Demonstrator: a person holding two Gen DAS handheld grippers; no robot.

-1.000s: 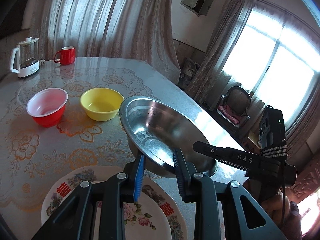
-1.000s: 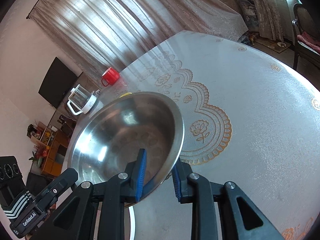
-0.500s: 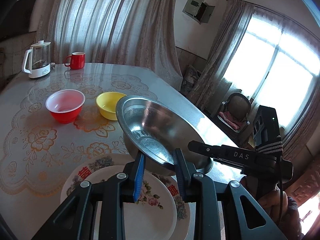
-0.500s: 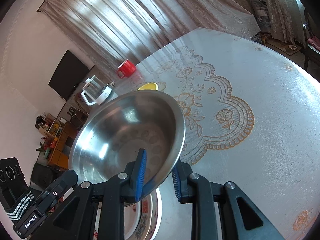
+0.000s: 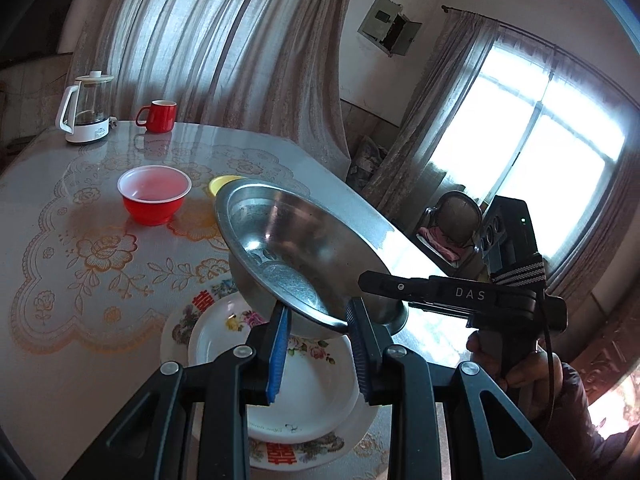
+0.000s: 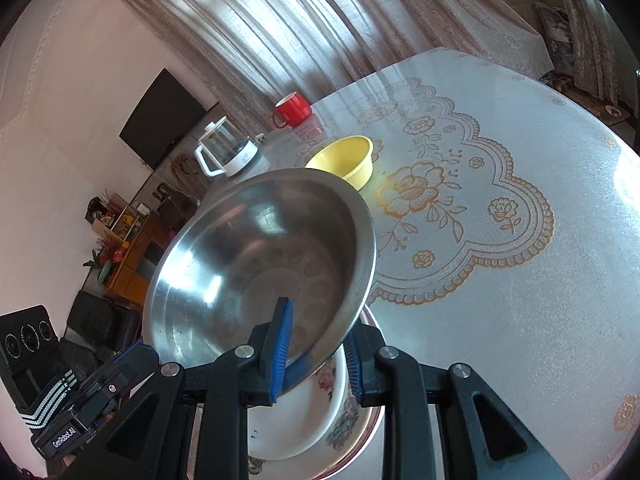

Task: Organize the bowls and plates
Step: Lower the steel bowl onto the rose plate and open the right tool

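Observation:
A large steel bowl [image 5: 288, 240] hangs tilted above the table, held from two sides. My left gripper [image 5: 318, 322] is shut on its near rim, and my right gripper [image 6: 318, 338] is shut on the opposite rim of the steel bowl [image 6: 248, 264]. Directly below lies a white floral dish [image 5: 304, 392] stacked on a larger floral plate [image 5: 180, 320]; the same stacked plates [image 6: 316, 420] show under the bowl in the right wrist view. Further off stand a red bowl [image 5: 154, 196] and a yellow bowl [image 6: 344, 158], the yellow bowl [image 5: 224, 184] half hidden in the left view.
A red mug [image 5: 158, 116] and a glass kettle [image 5: 86, 114] stand at the table's far edge. The lace-patterned tablecloth [image 6: 500, 240] stretches out to the right. A chair [image 5: 456, 224] and a window lie beyond the table's right edge.
Both grippers have carried the steel bowl toward the near side of the table, so it now hangs over the stacked floral plates. The red and yellow bowls look further away.

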